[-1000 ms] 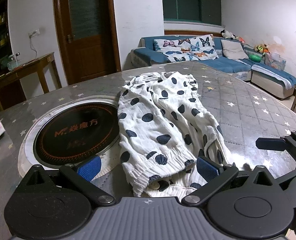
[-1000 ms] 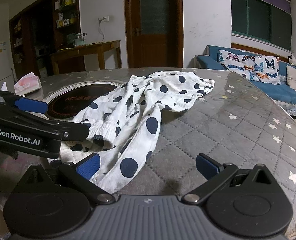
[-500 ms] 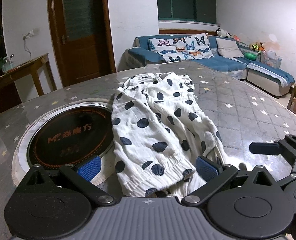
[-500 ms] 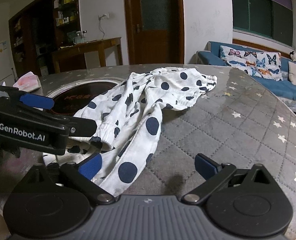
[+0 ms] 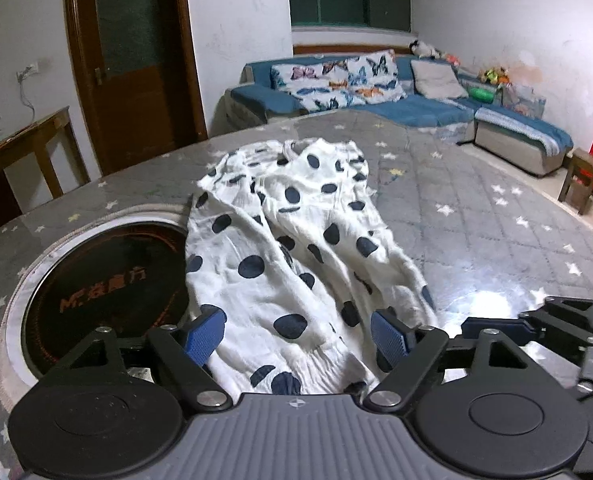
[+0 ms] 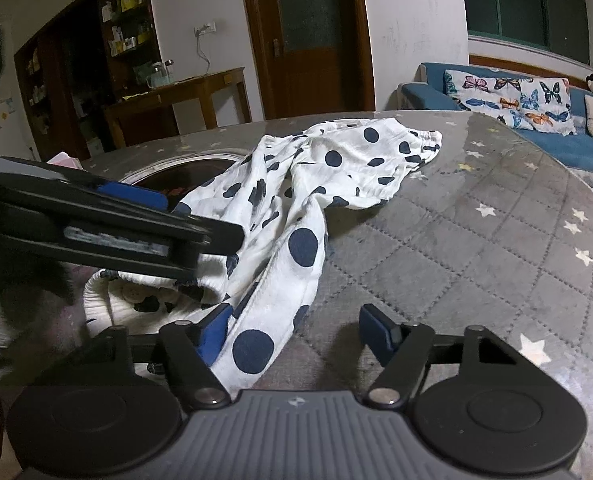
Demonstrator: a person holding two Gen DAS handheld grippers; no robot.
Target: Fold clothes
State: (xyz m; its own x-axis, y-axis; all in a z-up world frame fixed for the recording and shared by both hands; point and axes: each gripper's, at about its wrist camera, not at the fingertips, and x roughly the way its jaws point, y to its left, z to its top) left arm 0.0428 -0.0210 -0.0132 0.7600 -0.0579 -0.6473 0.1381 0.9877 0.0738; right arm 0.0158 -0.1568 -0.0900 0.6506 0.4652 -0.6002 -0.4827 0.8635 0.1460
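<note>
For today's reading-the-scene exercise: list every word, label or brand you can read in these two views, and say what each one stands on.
"M" with orange Chinese characters after it, too blurred to read: on the round black cooktop set in the table.
White lettering on the left gripper's arm: too blurred to read.
Nothing else is legible.

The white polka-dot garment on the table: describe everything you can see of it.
The white crinkled cotton-like garment with dark navy polka dots lies rumpled and unfolded on the grey quilted star-print table cover, one edge overlapping the round black inset cooktop. Gathered elastic hems show at both ends. The left gripper and right gripper have just been closing around its near hems, cloth between the fingers; neither visibly clamped yet.
</note>
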